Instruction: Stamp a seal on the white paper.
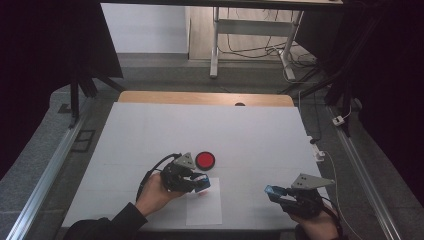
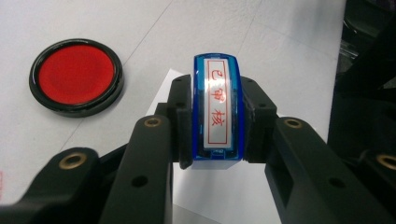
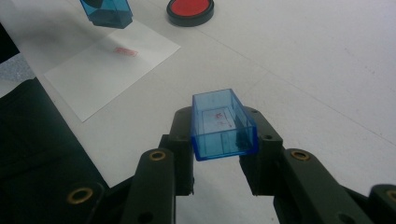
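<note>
**K:** Status check. Left gripper (image 2: 217, 119) is clamped on the blue translucent plastic stamp (image 2: 218, 112), label face toward its camera, red characters in a red frame. In the high view it sits above the top edge of the white paper sheet (image 1: 204, 207); from the right gripper view the stamp looks clear of the sheet, not touching.

**M:** Right side?

**K:** Right gripper (image 3: 224, 133) has its jaws closed on the blue clear plastic cap (image 3: 223, 123), open end away from the camera, red ink smudges inside. It's well apart from the stamp, near the table's right front.

**M:** Ink pad?

**K:** Round black-rimmed red ink pad (image 1: 205, 160) just beside the left gripper, uncovered. A small red imprint (image 3: 125, 51) is already on the sheet.

**M:** Risks?

**K:** My read:
- Paper isn't held down. A wet stamp face could lift or drag it and smear the mark.
- If recapping is next, it's a tight fit between two hand-held parts. Any tilt jams the cap or pushes the stamp out of the jaws.
- Smooth plastic in a narrow pinch may twist.
- Open pad close by, so a sleeve could pick up ink.
</note>
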The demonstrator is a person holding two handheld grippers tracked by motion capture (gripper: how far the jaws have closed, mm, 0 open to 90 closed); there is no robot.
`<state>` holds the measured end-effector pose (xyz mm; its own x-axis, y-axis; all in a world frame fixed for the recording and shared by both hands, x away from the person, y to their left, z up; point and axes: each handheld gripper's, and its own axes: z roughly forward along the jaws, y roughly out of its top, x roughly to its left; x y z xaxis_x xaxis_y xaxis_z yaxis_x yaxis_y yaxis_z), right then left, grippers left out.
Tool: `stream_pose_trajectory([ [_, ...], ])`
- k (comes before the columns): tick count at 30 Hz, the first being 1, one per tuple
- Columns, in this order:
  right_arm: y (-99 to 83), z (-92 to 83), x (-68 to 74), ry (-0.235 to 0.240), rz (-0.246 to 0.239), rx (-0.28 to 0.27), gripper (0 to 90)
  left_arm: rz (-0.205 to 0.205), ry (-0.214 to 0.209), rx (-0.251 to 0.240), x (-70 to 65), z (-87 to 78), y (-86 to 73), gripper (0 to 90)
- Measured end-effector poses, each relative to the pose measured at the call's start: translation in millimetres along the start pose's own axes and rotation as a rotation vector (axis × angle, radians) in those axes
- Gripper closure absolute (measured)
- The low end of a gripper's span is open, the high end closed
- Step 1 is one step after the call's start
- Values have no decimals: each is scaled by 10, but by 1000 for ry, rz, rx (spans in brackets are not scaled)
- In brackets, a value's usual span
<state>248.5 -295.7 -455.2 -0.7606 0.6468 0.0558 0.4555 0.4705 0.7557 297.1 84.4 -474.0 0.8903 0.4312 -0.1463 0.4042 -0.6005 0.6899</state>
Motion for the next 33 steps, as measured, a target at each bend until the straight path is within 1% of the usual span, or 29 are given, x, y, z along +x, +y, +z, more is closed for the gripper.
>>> stream_pose_trajectory([
  [6, -2, 1, 0, -1, 3, -1, 679, 8, -3, -18, -6, -72, 20, 696],
  [12, -5, -6, 1, -2, 3, 2, 679, 18, -11, -49, 8, -160, 36, 696],
  [18, -10, -9, 2, -2, 9, -3, 679, 15, -21, -88, 26, -251, 45, 696],
  [22, -8, -7, 2, 0, 6, -1, 680, 23, -27, -109, 30, -310, 43, 696],
  [27, -6, -6, 4, 1, 2, 2, 679, 33, -37, -134, 33, -372, 42, 696],
  [33, -5, -7, 4, 1, 2, 3, 679, 36, -62, -176, 29, -434, 46, 696],
])
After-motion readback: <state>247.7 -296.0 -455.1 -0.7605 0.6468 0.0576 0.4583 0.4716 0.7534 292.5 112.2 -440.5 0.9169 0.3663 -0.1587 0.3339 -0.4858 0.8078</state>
